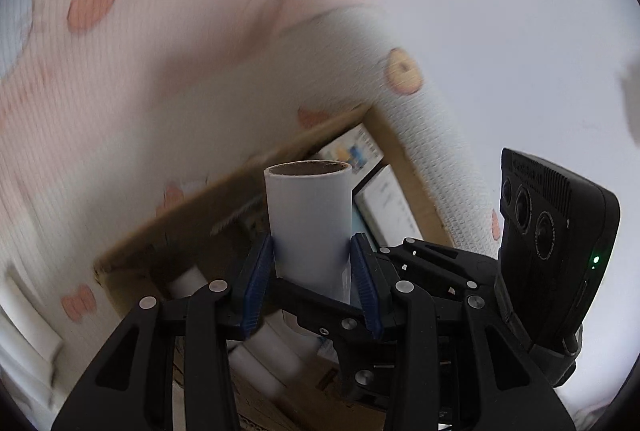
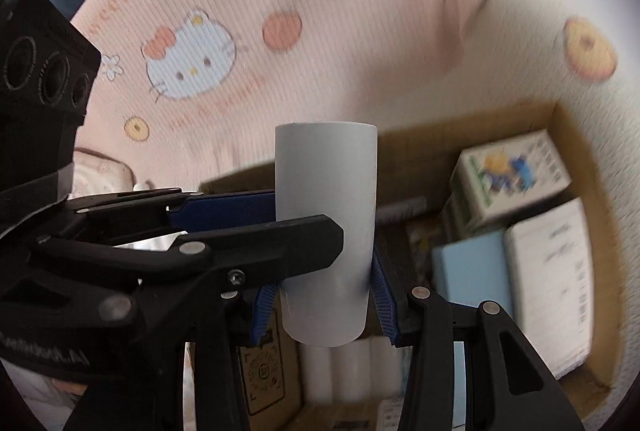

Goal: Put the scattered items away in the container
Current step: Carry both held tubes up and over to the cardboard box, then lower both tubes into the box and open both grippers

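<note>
My left gripper (image 1: pixel 312 267) is shut on a white roll with a brown cardboard core (image 1: pixel 309 219), held upright above the open cardboard box (image 1: pixel 240 187). My right gripper (image 2: pixel 326 295) is shut on another white roll (image 2: pixel 326 231), also upright over the same box (image 2: pixel 560 119). The left gripper's black arm (image 2: pixel 200 243) crosses in front of the right roll in the right wrist view. Inside the box lie several white rolls (image 2: pixel 344 371) and small cartons (image 2: pixel 508 171).
A pink cartoon-print blanket (image 2: pixel 240 43) lies behind and around the box. The right gripper's black camera housing (image 1: pixel 556 231) is close at the right in the left wrist view. A white wall (image 1: pixel 520 11) fills the upper right.
</note>
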The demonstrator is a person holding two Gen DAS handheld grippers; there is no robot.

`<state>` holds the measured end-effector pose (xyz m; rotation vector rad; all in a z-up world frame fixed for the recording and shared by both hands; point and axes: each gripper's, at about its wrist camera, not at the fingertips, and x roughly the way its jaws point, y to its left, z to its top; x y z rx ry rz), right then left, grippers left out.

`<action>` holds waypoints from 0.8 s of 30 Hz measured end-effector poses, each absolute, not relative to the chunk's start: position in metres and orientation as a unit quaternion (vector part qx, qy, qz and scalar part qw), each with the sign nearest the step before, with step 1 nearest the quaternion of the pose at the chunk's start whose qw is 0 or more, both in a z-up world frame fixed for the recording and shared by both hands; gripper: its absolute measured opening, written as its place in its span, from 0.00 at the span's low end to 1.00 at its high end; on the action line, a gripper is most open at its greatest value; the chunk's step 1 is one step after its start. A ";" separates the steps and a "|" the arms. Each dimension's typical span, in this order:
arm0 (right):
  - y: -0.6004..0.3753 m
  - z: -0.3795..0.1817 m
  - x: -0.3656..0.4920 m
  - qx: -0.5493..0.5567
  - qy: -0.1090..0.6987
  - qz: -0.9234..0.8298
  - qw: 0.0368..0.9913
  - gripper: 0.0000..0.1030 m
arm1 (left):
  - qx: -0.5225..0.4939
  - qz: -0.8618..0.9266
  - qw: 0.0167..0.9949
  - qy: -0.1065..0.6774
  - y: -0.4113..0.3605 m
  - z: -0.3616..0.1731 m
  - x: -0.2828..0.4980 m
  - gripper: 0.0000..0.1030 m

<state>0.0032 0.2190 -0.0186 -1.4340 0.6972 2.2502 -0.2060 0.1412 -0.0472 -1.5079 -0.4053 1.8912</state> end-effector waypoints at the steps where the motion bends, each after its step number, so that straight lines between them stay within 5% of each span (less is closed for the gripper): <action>1: 0.221 -0.023 0.003 -0.516 0.256 0.795 0.189 0.40 | -0.590 0.717 0.334 -0.161 0.140 -0.054 -0.206 0.43; 24: 0.230 -0.071 0.004 -0.583 0.283 0.738 0.189 0.40 | -0.605 0.735 0.280 -0.122 0.146 -0.062 -0.195 0.44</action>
